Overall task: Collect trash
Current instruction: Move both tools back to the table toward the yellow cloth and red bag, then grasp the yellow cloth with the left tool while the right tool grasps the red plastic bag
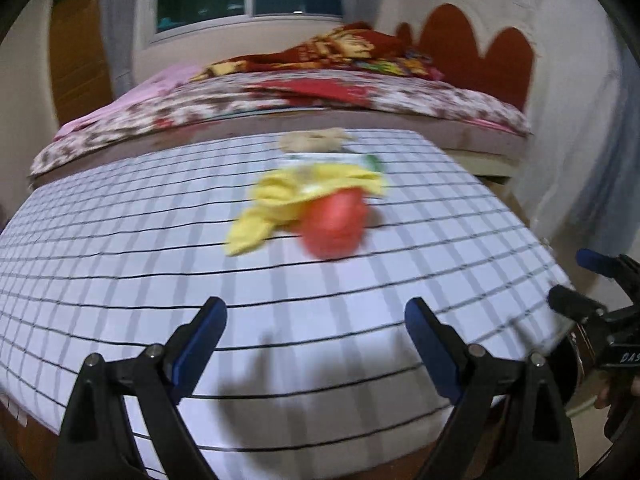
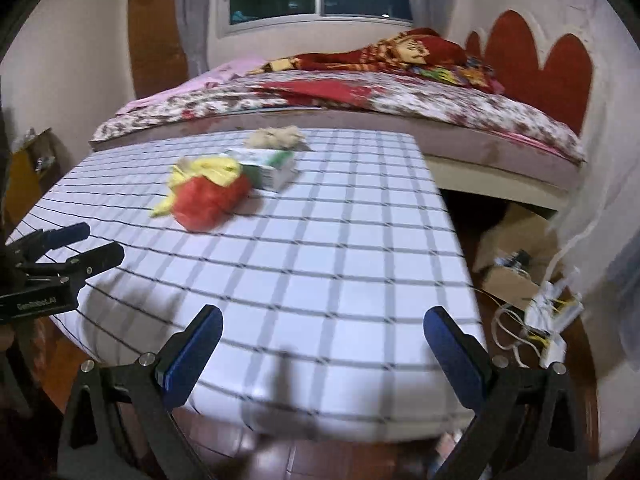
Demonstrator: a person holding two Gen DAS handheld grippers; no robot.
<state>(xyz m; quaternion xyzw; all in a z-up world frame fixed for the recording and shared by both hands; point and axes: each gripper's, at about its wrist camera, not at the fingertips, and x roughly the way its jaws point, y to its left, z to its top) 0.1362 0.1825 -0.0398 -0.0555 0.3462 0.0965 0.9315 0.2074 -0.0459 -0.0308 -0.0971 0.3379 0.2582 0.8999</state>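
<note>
Over the checked table [image 1: 120, 280], left tool [image 1: 316, 344] wide open — empty, right tool [image 2: 324, 348] likewise, red wrapper [image 2: 208, 204] well ahead.

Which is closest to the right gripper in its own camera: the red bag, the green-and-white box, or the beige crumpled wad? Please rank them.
From the right gripper:
1. Red bag, ahead, left.
2. Green-and-white box, just behind it.
3. Beige crumpled wad, at the table's far edge.
</note>
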